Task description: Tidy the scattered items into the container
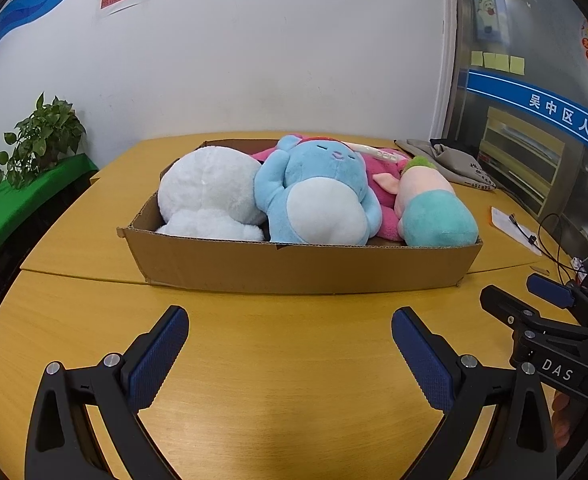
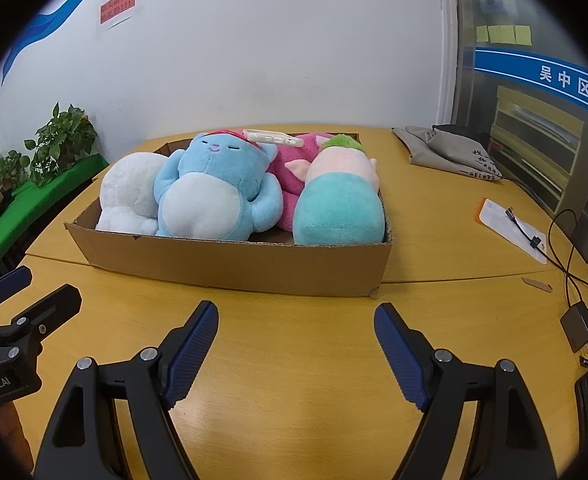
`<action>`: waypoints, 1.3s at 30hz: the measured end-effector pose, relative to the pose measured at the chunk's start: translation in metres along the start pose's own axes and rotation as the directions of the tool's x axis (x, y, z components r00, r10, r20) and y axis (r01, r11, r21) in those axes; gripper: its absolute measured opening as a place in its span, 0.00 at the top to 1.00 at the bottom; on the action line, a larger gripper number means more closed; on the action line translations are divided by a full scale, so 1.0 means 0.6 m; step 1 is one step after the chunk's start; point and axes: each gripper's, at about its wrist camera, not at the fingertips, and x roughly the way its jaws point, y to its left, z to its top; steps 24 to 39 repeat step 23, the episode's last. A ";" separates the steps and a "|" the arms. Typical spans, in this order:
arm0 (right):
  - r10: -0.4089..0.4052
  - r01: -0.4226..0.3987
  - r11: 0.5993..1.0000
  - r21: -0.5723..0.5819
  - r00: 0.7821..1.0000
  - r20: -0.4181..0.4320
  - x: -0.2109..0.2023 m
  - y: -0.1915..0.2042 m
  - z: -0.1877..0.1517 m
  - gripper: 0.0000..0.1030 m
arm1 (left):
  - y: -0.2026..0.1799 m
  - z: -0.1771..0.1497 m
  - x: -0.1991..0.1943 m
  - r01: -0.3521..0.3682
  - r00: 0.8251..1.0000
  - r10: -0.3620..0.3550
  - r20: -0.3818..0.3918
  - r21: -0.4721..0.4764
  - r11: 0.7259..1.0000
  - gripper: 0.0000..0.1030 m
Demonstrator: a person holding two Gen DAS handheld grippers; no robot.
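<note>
Four plush toys [image 1: 313, 196] fill cardboard box [image 1: 294, 268]; left tongs [image 1: 290, 344], right tongs [image 2: 295, 340] spread, empty.

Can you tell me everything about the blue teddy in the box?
The blue plush toy looks soft and fuzzy, with a round pale belly, closed sleepy eyes and a tiny pink mouth. It lies on its back in the cardboard box, head toward the far wall, arms lifted beside its head. The white plush presses against one side, the pink plush against the other. Something red sits at its head, with a white strip above. No gripper touches it.
</note>
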 end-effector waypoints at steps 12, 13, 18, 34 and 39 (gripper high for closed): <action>0.000 -0.001 1.000 -0.018 1.000 -0.014 0.012 0.014 -0.005 0.22 | 0.014 -0.008 0.009 -0.007 1.000 0.006 -0.031 -0.026 1.000 0.00; -0.001 0.000 1.000 -0.021 1.000 -0.014 0.011 0.014 -0.005 0.22 | 0.012 -0.008 0.011 -0.002 0.999 0.001 -0.033 -0.022 1.000 0.00; -0.012 0.012 1.000 -0.025 1.000 -0.017 0.013 0.013 -0.007 0.22 | 0.001 -0.010 0.014 0.022 0.999 -0.022 -0.045 -0.007 1.000 0.00; -0.010 0.009 1.000 -0.026 1.000 -0.028 0.021 0.014 -0.008 0.22 | 0.006 -0.019 0.017 -0.014 0.998 0.013 -0.058 -0.012 1.000 0.00; -0.010 0.009 1.000 -0.026 1.000 -0.028 0.021 0.014 -0.008 0.22 | 0.006 -0.019 0.017 -0.014 0.998 0.013 -0.058 -0.012 1.000 0.00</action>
